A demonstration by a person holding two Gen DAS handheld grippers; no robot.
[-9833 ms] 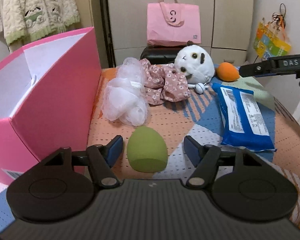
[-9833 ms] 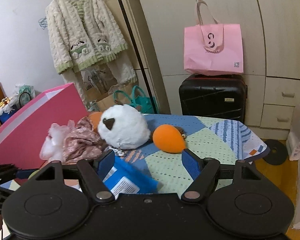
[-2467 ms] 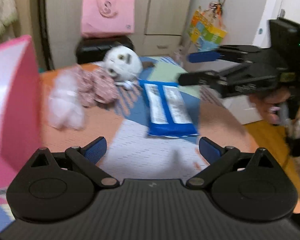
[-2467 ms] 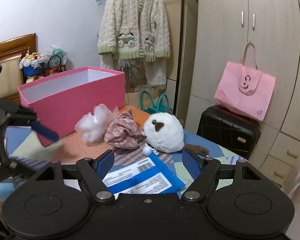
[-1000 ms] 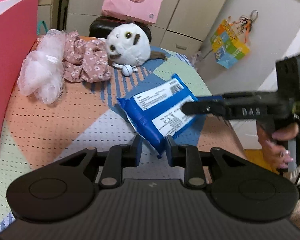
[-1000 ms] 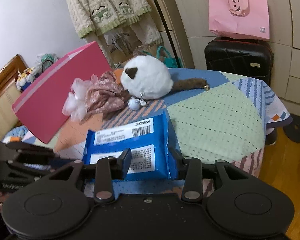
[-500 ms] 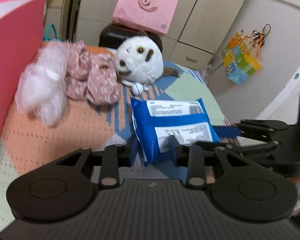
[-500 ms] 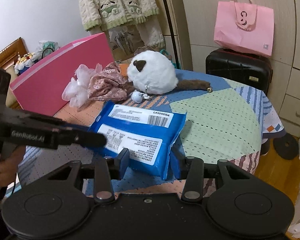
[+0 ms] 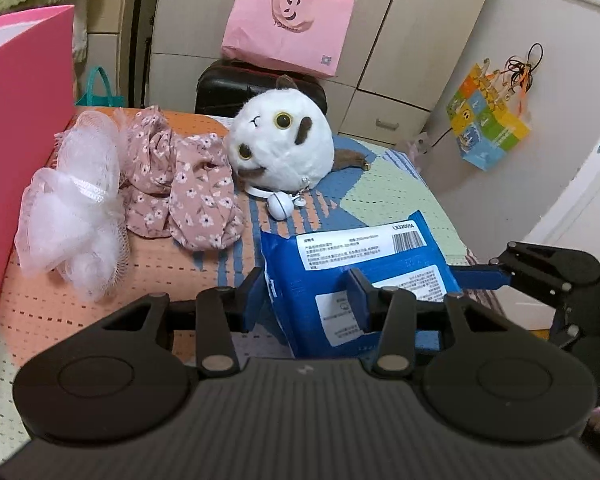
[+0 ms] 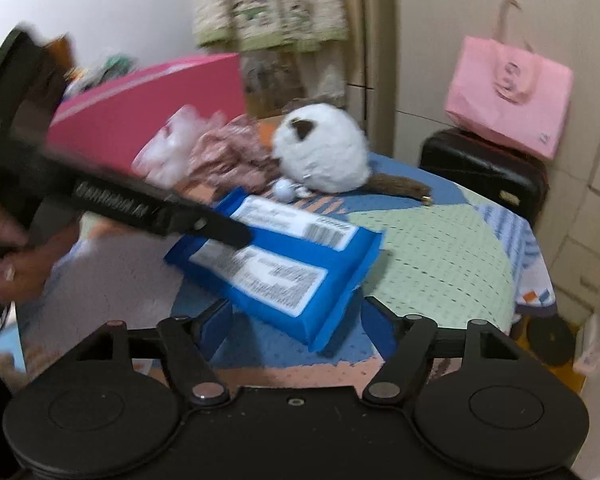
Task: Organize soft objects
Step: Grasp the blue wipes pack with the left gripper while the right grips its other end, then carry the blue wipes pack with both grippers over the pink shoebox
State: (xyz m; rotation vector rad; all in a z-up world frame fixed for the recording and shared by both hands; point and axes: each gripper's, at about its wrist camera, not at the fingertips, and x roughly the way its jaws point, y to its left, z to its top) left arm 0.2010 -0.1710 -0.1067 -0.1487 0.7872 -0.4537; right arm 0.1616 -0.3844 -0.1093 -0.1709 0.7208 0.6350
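Observation:
A blue packet of wipes (image 9: 360, 256) lies tilted on the patchwork table, its near end raised. My left gripper (image 9: 306, 300) is shut on that end, one pad on each side. In the right wrist view the packet (image 10: 284, 264) reaches between the fingers of my right gripper (image 10: 298, 328). Its jaws are opening and the pads stand clear of the wrapper. A white plush toy (image 9: 284, 148), a floral pink cloth (image 9: 180, 184) and a white mesh puff (image 9: 72, 208) lie further back. The pink box (image 9: 24, 120) stands at the left.
A pink paper bag (image 9: 288, 20) rests on a black suitcase (image 9: 220, 84) behind the table. A colourful bag (image 9: 488, 120) hangs on the right wall. The table's rounded edge (image 10: 516, 280) drops off at the right. A hand (image 10: 16, 264) holds the left gripper.
My right gripper's jaws have spread apart and let go of the packet, and that view has rolled. My left gripper keeps its hold on the packet's end.

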